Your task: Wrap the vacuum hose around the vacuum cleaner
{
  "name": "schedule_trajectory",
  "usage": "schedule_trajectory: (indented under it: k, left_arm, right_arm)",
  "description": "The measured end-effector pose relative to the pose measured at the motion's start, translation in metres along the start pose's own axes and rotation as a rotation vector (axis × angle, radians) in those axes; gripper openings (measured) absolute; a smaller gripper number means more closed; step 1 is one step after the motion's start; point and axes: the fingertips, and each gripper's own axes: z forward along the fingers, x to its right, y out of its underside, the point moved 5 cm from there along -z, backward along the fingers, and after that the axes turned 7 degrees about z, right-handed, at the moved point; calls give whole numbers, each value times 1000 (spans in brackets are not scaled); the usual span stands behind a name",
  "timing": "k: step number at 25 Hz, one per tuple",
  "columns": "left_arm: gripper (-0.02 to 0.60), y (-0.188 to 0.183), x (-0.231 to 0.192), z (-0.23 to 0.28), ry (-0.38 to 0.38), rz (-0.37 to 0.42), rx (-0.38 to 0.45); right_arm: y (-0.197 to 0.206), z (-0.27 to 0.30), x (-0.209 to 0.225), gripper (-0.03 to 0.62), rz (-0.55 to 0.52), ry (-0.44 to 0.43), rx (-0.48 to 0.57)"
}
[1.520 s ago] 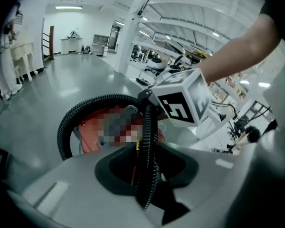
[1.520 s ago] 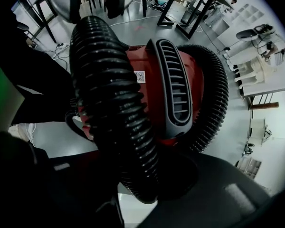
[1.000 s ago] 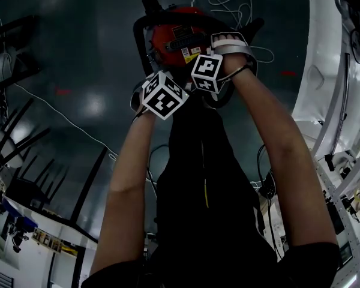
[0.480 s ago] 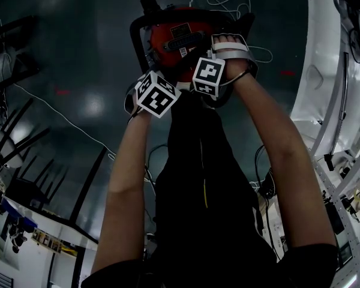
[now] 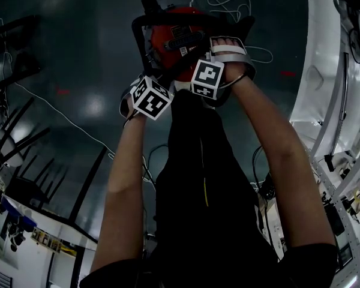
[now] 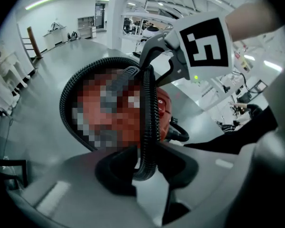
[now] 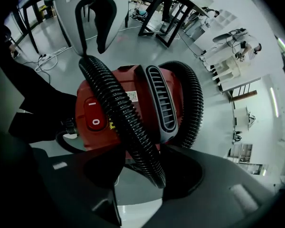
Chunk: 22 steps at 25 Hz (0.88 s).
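Steeply downward, right claw (image 7: 142,158) clamps hose (image 7: 115,109); left claw (image 6: 146,152), just opened, straddles it.

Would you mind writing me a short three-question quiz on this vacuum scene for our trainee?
1. True or false: the hose runs between the right gripper's fingers.
2. The vacuum cleaner's body is: A blue, B red, C yellow.
3. Which gripper view shows the I/O switch clearly?
Key: 1 true; 2 B; 3 the right gripper view.
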Motion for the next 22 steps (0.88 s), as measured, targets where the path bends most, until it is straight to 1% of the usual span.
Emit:
schedule_trajectory:
  k: [2,4,7,9,13,15,18,20,21,22]
  left_arm:
    - [148,1,7,3,39,-13,12]
    - [161,1,12,4,58,-19,17]
    - [152,-2,19,4,46,21,9]
    - [149,-4,21,-1,32,43,19]
    - [143,-14,13,-20,0,18,99]
    - [144,-19,10,-23,-8,24,115]
    - [151,-27,11,-16,1,62,103]
    - [163,-30,17,-8,24,113,67]
    - [185,-30,20,-4,34,142,47]
    - [193,-29,23,-1,42,155,38]
  right_arm:
    - [3,0,-3,232,-7,-7,-4]
    - [4,-1,-5,230,-10,1,7]
    - [3,-3,-4,232,13,9,34]
    - [0,-5,-2,232,31,7,43]
    - [-4,-6,-2,238,86,-6,34]
    - [-5,-7,-2,238,100,-7,26]
    - [-8,-11,-5,238,94,-2,28]
    - [-12,-14,-10,238,50,4,50]
    - [-14,-15,-14,238,18,4,60]
    - [-16,-15,-18,239,-8,0,68]
